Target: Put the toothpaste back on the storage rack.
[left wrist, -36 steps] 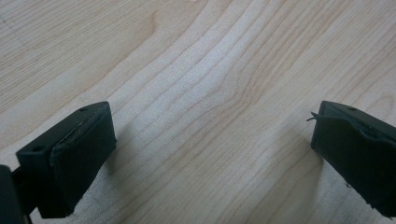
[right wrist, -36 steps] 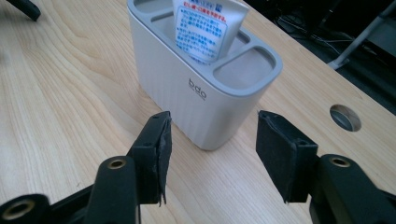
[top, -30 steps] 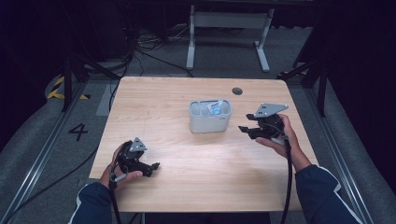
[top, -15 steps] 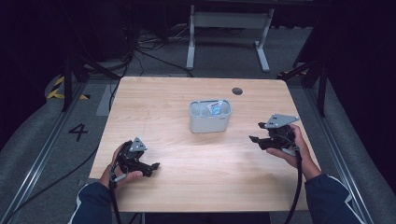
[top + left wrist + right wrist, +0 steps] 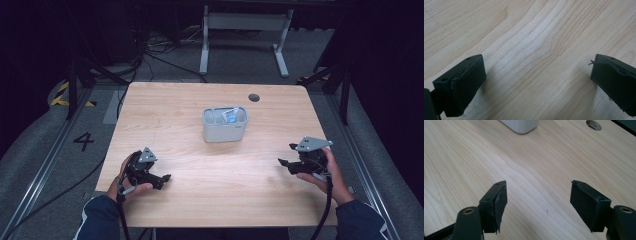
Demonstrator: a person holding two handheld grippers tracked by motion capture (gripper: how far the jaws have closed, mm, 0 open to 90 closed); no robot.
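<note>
Retreating from the grey bin [image 5: 225,125] toward 4 o'clock, the right gripper [image 5: 283,163] now rests low over the table [image 5: 210,195], jaws apart and empty. The left gripper [image 5: 165,178] remains at 8 o'clock, jaws apart. The bin holds a small blue-and-white packet [image 5: 230,115], suggesting a completed drop-off.

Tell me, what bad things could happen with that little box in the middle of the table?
The grey box is small and probably light, so a careless push from the right gripper might tip it and spill the blue-and-white packet poking up inside. Both grippers trail cables; the one from the left gripper hangs off the table edge and could snag.
</note>
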